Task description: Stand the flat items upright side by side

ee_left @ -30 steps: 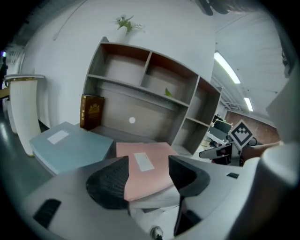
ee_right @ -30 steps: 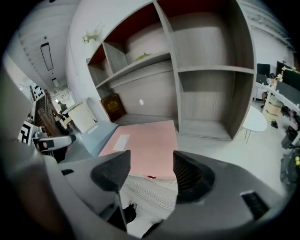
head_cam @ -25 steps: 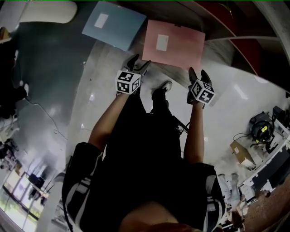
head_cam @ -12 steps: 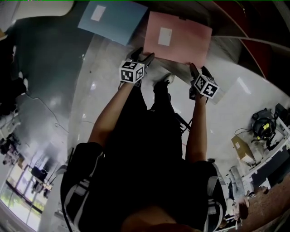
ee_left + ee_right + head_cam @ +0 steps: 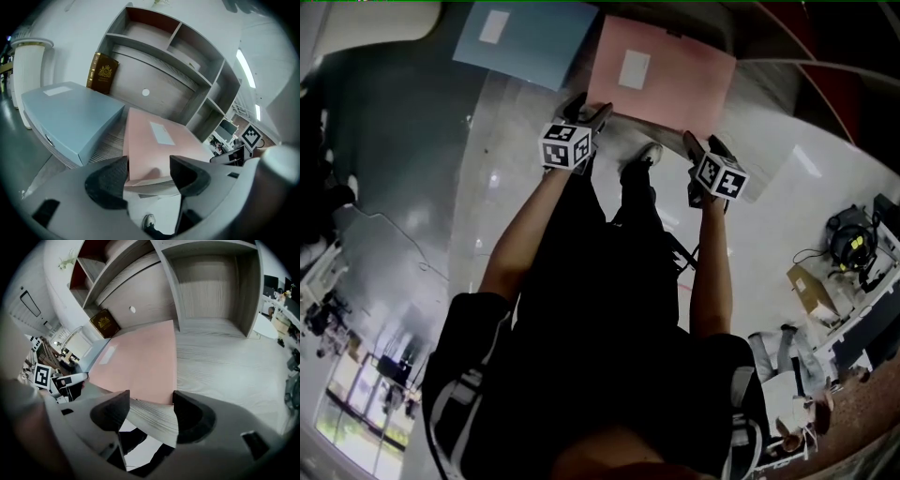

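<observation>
Both sets of jaws are spread wide. My left hand-held gripper (image 5: 591, 109) is at the near left corner of the pink flat box (image 5: 684, 80), with the edge lined up between the pads but nothing pinched. My right hand-held gripper (image 5: 701, 146) hangs open by the near right corner. The box lies flat on the tabletop (image 5: 220, 362), just beside the blue box (image 5: 534, 42). It looks stiff, light and smooth-faced, so I'd bite the near edge at both corners and tip it up.
</observation>
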The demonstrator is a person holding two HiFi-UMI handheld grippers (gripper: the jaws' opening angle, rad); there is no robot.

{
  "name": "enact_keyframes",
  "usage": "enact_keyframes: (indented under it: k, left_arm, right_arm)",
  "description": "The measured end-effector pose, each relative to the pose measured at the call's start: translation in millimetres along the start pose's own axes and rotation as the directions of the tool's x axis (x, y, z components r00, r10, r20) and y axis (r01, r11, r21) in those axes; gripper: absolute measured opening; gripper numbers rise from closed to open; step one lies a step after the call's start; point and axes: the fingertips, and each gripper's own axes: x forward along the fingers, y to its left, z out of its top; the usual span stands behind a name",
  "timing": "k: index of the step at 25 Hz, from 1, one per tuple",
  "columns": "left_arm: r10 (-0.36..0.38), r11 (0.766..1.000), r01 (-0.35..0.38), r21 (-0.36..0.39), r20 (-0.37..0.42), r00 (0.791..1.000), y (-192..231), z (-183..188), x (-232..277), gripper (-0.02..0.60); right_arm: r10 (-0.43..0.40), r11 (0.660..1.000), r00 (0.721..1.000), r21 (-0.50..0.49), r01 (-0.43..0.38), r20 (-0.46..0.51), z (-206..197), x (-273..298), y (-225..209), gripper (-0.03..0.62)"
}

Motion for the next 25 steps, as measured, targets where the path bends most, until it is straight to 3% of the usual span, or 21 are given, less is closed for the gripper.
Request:
enact_keyframes:
  k: [12, 20, 23, 25]
  left_arm:
    - [-0.023, 1.0, 0.023, 0.005, -0.007, 1.0, 1.5, -28.9, -27.0, 0.275]
    - [-0.04, 0.999, 0.04, -0.01, -0.011, 0.999, 3.2, -31.1, -31.9, 0.275]
    - [-0.013, 0.996, 0.018, -0.086, 0.056, 0.998, 11.8, -23.9, -41.1, 0.299]
    - [0.021, 0.978, 0.002, -0.208, 0.111, 0.994, 25.0, -23.9, -48.4, 0.31]
  right_arm:
    - [-0.007, 0.999, 0.998, 0.03, 0.009, -0.059, -56.0, -18.9, 20.0, 0.299]
    - [-0.015, 0.999, 0.997, 0.033, 0.017, -0.077, -67.8, -21.9, 22.9, 0.299]
    - [-0.005, 0.998, 0.997, 0.055, 0.01, -0.077, -68.5, -21.7, 21.6, 0.297]
    - [-0.003, 0.998, 0.997, 0.055, 0.008, -0.082, -69.7, -21.1, 21.1, 0.296]
